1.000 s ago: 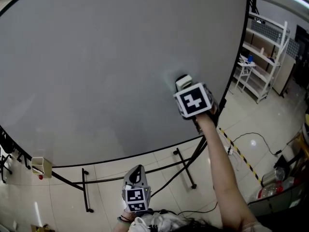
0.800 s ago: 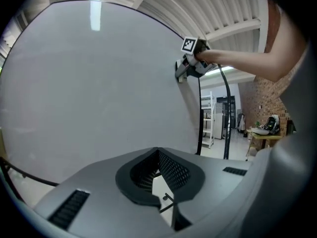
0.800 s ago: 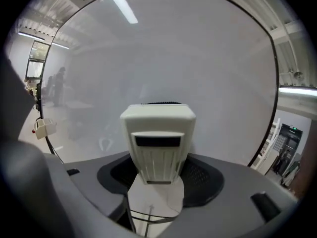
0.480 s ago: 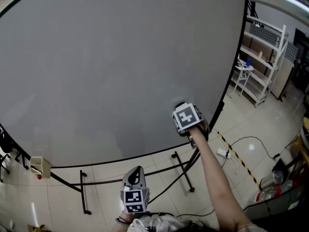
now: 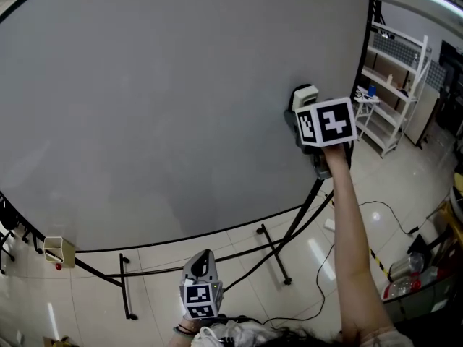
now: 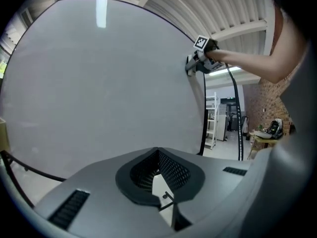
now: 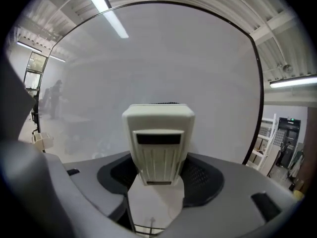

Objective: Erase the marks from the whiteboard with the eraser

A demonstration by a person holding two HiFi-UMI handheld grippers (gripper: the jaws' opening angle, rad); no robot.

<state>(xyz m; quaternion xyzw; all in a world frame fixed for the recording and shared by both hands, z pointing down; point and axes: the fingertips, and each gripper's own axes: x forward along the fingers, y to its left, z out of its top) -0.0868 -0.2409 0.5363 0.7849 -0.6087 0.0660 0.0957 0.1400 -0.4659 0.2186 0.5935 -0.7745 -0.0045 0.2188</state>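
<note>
Head view: the right hand-held gripper [image 5: 307, 114] is raised at arm's length, clamped on the pale eraser [image 5: 304, 95], which presses on the whiteboard [image 5: 159, 100] ahead of it, near the board's right edge. The left hand-held gripper [image 5: 202, 264] hangs low, well below the board.

Left gripper view: its jaws sit together with nothing between them; the whiteboard [image 6: 99, 83] rises ahead.

Right gripper view: the jaws grip the eraser [image 7: 158, 138] by its sides, its far end against the whiteboard [image 7: 163, 58].
</note>
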